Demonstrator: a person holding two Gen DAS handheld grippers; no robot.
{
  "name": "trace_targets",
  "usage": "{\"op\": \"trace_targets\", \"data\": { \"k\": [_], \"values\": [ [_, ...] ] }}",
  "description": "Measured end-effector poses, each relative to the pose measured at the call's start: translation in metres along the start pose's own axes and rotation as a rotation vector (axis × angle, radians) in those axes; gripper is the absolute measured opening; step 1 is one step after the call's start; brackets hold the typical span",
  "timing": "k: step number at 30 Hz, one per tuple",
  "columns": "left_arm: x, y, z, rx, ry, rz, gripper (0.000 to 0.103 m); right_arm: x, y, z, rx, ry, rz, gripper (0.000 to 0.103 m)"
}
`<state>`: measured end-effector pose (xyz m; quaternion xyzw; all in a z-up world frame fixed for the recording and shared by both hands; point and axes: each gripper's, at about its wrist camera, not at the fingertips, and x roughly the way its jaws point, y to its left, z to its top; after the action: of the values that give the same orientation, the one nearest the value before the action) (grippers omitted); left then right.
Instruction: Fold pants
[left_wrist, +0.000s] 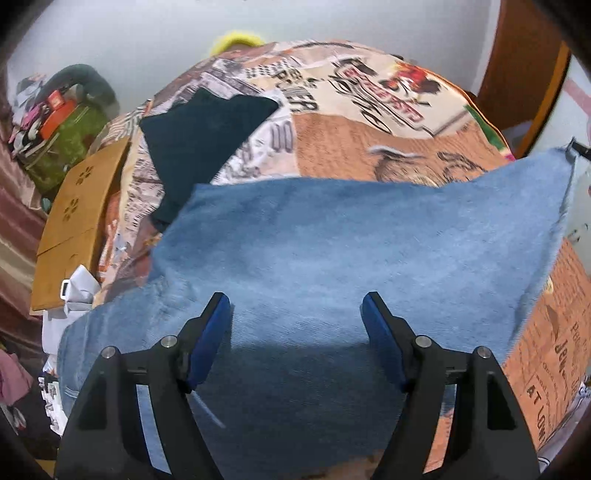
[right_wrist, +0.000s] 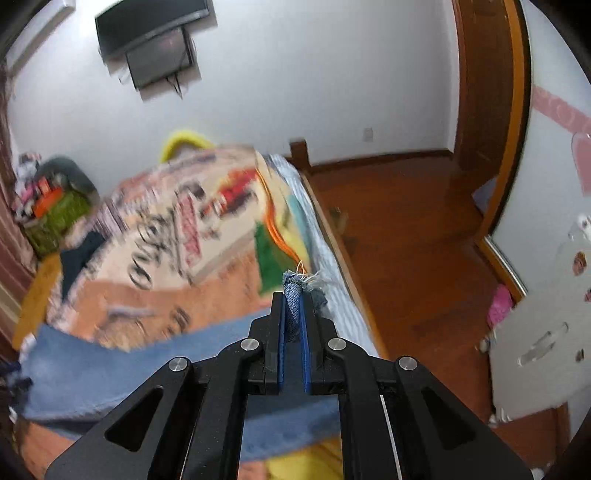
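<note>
The blue denim pants (left_wrist: 332, 251) lie spread over the patterned bedspread (left_wrist: 369, 110) in the left wrist view. My left gripper (left_wrist: 295, 306) is open just above the denim, its blue pads wide apart, holding nothing. My right gripper (right_wrist: 294, 299) is shut on a frayed corner of the pants (right_wrist: 293, 295) and holds it lifted above the bed; the rest of the denim (right_wrist: 110, 369) trails down to the left. That lifted corner also shows at the far right of the left wrist view (left_wrist: 554, 162).
A dark folded garment (left_wrist: 199, 147) lies on the bed beyond the pants. A wooden board (left_wrist: 81, 221) and a pile of clutter (left_wrist: 62, 136) sit left of the bed. The bed's right edge (right_wrist: 332, 236) borders a wooden floor (right_wrist: 406, 258).
</note>
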<state>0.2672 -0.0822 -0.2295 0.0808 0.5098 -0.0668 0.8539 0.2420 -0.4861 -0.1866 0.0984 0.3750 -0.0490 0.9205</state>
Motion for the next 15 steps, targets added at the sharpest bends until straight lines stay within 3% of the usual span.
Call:
{"op": "trace_targets", "data": {
  "k": [7, 10, 12, 15],
  "values": [
    [-0.003, 0.0, -0.01, -0.031, -0.003, -0.014, 0.078, 0.027, -0.032, -0.061, 0.056, 0.17, -0.051, 0.008],
    [-0.006, 0.008, -0.011, -0.065, -0.005, -0.023, 0.078, 0.024, -0.034, -0.073, 0.043, 0.216, -0.111, 0.018],
    [-0.011, 0.017, -0.012, -0.09, -0.024, -0.009, 0.078, 0.015, -0.026, -0.072, -0.004, 0.217, -0.153, 0.021],
    [-0.022, 0.036, -0.013, -0.138, -0.057, 0.001, 0.078, -0.005, 0.001, -0.061, -0.074, 0.157, -0.095, 0.032]
  ]
}}
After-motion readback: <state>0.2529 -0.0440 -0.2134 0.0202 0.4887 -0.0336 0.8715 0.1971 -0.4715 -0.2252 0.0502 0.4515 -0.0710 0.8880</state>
